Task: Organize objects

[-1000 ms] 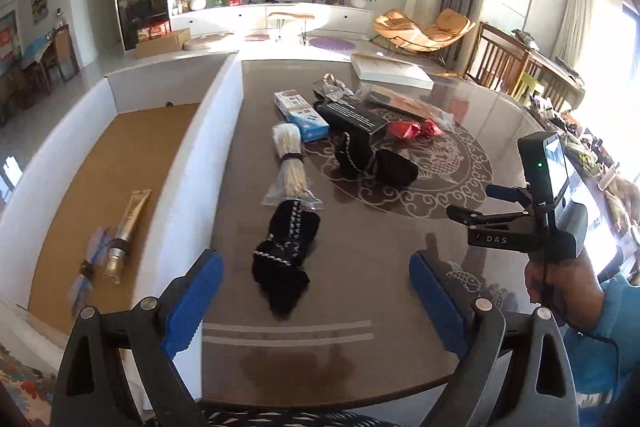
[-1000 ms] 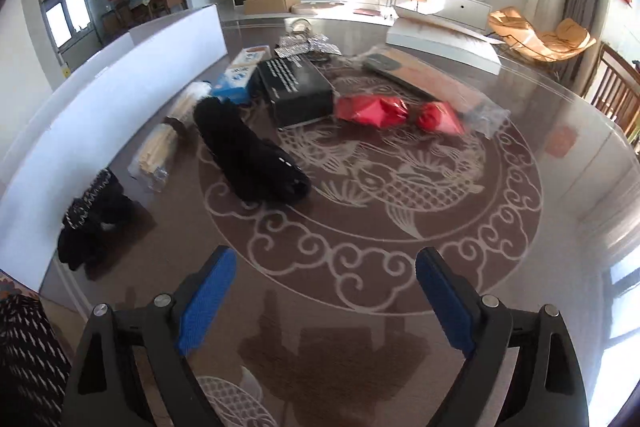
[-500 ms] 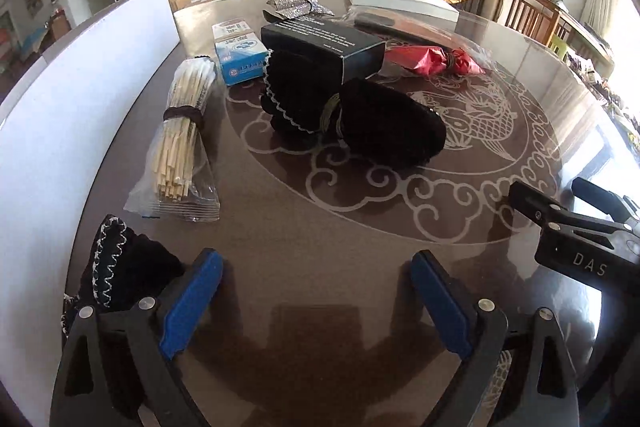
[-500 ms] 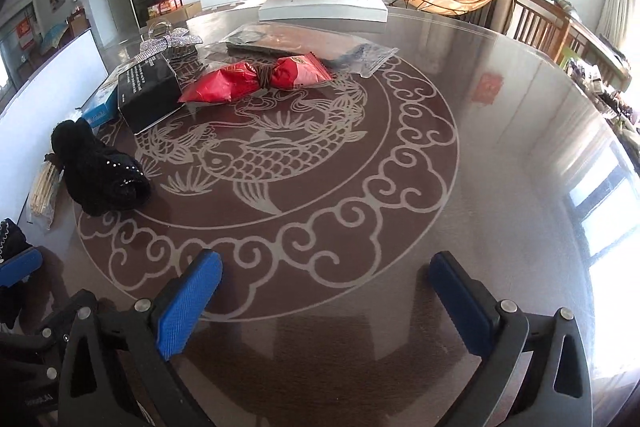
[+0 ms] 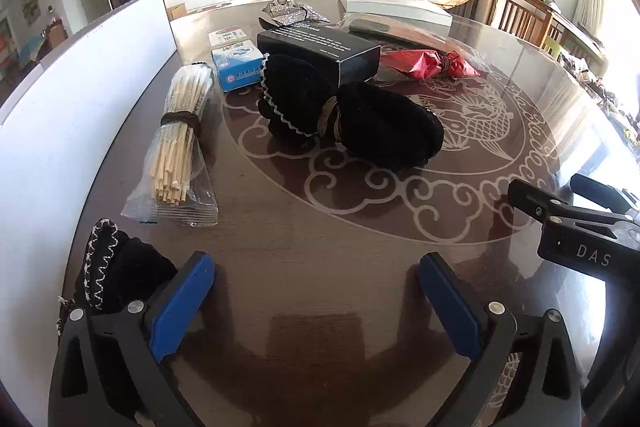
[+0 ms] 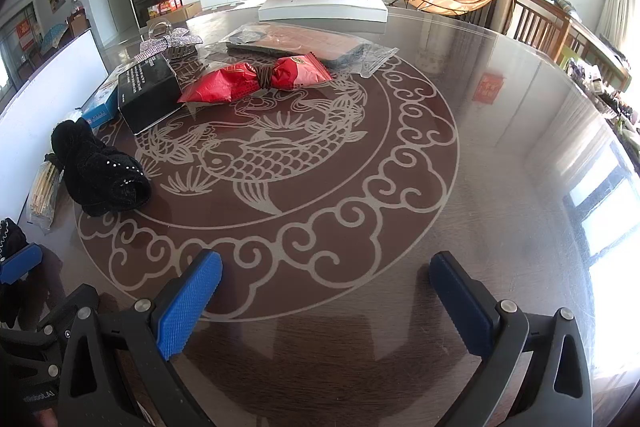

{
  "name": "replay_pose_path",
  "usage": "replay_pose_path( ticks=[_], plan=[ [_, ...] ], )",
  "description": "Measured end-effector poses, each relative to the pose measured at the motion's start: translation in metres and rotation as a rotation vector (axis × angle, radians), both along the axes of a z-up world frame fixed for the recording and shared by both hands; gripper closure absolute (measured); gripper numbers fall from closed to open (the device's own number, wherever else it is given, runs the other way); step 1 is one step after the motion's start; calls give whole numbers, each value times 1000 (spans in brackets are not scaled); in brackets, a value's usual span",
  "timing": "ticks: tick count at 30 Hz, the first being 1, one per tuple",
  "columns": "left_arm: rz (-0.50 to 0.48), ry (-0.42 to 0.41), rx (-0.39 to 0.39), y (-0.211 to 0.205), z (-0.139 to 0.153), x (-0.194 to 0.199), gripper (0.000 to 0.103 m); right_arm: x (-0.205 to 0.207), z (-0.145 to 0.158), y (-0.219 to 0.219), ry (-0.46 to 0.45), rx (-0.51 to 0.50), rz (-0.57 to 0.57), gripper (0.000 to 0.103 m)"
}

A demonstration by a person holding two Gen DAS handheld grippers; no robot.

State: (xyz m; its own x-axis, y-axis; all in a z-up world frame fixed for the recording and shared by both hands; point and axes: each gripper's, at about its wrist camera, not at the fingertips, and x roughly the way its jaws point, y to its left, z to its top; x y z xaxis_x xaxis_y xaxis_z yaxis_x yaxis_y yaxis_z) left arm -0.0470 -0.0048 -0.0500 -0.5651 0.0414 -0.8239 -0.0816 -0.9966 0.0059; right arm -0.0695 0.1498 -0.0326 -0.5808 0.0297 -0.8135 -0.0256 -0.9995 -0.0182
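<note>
My left gripper (image 5: 316,271) is open and empty, low over the round brown table (image 5: 320,267). A small black cloth roll with silver trim (image 5: 116,275) lies just left of its left finger. Ahead lie a bagged bundle of wooden sticks (image 5: 178,143), a large black tied cloth bundle (image 5: 348,115), a blue-white box (image 5: 236,65), a black box (image 5: 320,53) and a red wrapped packet (image 5: 428,65). My right gripper (image 6: 326,277) is open and empty over the table's fish pattern (image 6: 256,155). The black bundle (image 6: 100,175) lies to its left.
A white box wall (image 5: 72,115) runs along the table's left side. A flat white box (image 6: 324,5), a clear bag with a dark flat item (image 6: 304,45) and a silver bow (image 6: 168,41) lie at the far side. Wooden chairs (image 6: 540,23) stand at the right.
A second ago the left gripper was high above the table; it has come down low and forward, then held. The right gripper swung right, toward the table's middle.
</note>
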Motion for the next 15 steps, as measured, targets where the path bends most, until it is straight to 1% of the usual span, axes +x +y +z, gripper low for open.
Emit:
replay_pose_path(
  ticks=[15],
  plan=[
    [5,2,2,0,0,0,0,0,-1,0,0,0,0,0]
  ],
)
